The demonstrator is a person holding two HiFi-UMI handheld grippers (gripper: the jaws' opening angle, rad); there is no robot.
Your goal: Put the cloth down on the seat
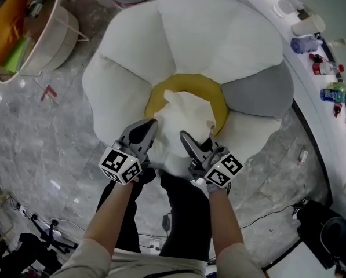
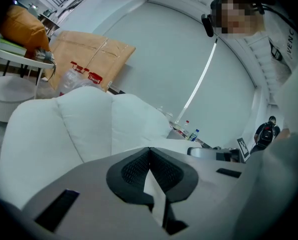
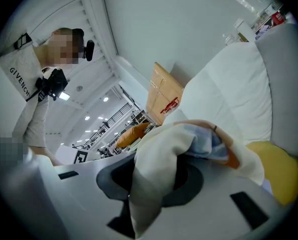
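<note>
the left gripper point(image 1: 151, 124) and right gripper point(image 1: 185, 136) each pinched an edge of the white cloth point(image 1: 187, 117) between closed jaws; it sat bunched over the yellow middle point(image 1: 156, 97) of the seat point(image 1: 213, 33).

a large showroom-like hall, shown by polished marble floor point(image 1: 39, 138), curved white wall point(image 2: 158, 54), flower-shaped seat point(image 1: 219, 33) and cardboard box point(image 2: 89, 54).

Soft matt cloth point(image 1: 187, 119), plush fabric seat point(image 1: 190, 33), glossy marbled floor point(image 1: 39, 143)
</note>
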